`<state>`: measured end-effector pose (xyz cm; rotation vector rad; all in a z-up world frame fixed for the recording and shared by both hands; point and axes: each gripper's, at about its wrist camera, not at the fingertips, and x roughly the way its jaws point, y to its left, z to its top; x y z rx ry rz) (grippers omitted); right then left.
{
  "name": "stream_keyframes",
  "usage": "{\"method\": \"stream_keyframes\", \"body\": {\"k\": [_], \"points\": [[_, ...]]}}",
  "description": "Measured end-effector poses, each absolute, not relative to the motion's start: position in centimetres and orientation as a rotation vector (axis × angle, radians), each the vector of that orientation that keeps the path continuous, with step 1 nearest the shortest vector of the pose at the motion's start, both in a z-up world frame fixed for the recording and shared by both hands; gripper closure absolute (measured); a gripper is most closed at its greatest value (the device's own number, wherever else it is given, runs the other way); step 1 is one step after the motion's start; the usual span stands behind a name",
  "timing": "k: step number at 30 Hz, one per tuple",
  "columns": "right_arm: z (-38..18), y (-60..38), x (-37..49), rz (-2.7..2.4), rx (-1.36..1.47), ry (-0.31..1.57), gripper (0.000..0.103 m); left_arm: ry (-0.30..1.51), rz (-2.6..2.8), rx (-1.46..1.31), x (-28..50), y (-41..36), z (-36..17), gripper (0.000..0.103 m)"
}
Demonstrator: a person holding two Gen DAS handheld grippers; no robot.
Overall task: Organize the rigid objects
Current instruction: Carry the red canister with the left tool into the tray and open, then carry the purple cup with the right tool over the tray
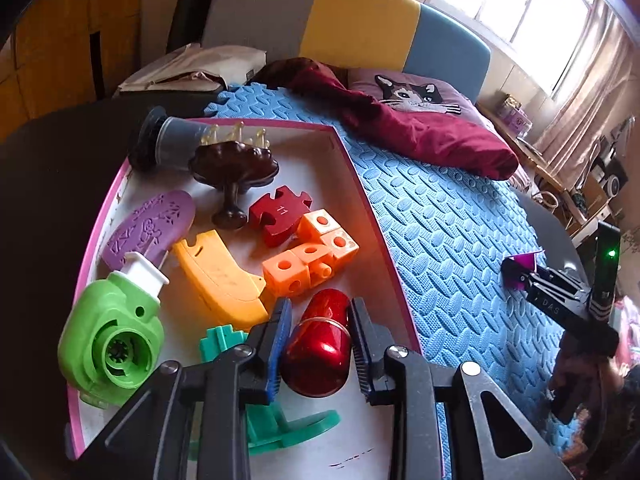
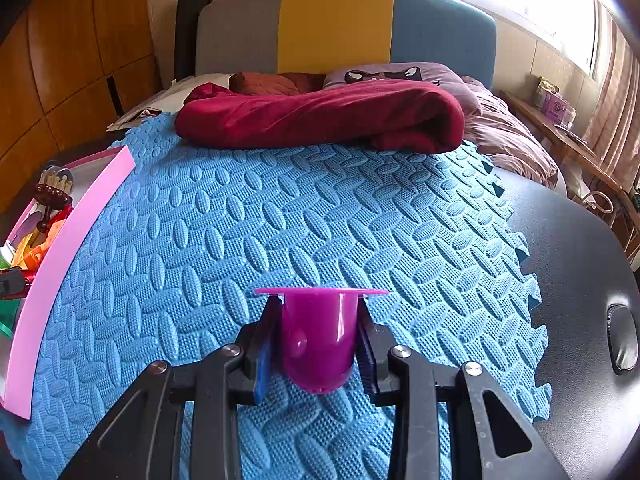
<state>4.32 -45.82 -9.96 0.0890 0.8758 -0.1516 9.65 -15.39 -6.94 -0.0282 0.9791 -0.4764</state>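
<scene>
A shiny red cylinder (image 1: 320,344) sits between the fingers of my left gripper (image 1: 320,306), whose pads lie against its sides, low over the pink-rimmed tray (image 1: 360,184). The tray holds orange linked cubes (image 1: 312,256), a yellow curved piece (image 1: 220,280), a dark red puzzle block (image 1: 280,212), a green toy (image 1: 112,332), a purple oval (image 1: 148,228), a brown cake stand (image 1: 236,164), a grey cup (image 1: 172,142) and a teal piece (image 1: 280,420). My right gripper (image 2: 320,304) is shut on a purple flanged cup (image 2: 316,340), just above the blue foam mat (image 2: 280,220).
The tray (image 2: 72,240) lies at the mat's left edge. A maroon blanket (image 2: 320,120) and a cat pillow (image 1: 412,96) lie at the far end. Black tabletop (image 2: 580,280) shows to the right of the mat.
</scene>
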Motion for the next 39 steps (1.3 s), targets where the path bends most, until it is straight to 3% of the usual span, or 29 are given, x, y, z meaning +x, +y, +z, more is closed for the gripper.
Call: {"method": "stream_keyframes", "body": {"k": [6,23,39], "points": [[-10.0,-45.8,4.3,-0.153,0.090,0.876,0.069,0.941,-0.464,-0.020,8.7,-15.1,-5.8,0.066],[-9.9,-45.6,4.3,-0.162,0.073,0.876,0.069,0.781,-0.348,0.037,5.2,-11.9,-1.2,0.066],[-9.9,-45.6,4.3,-0.164,0.070,0.875,0.069,0.773,-0.245,0.020,4.7,-7.6,-1.6,0.066]]}}
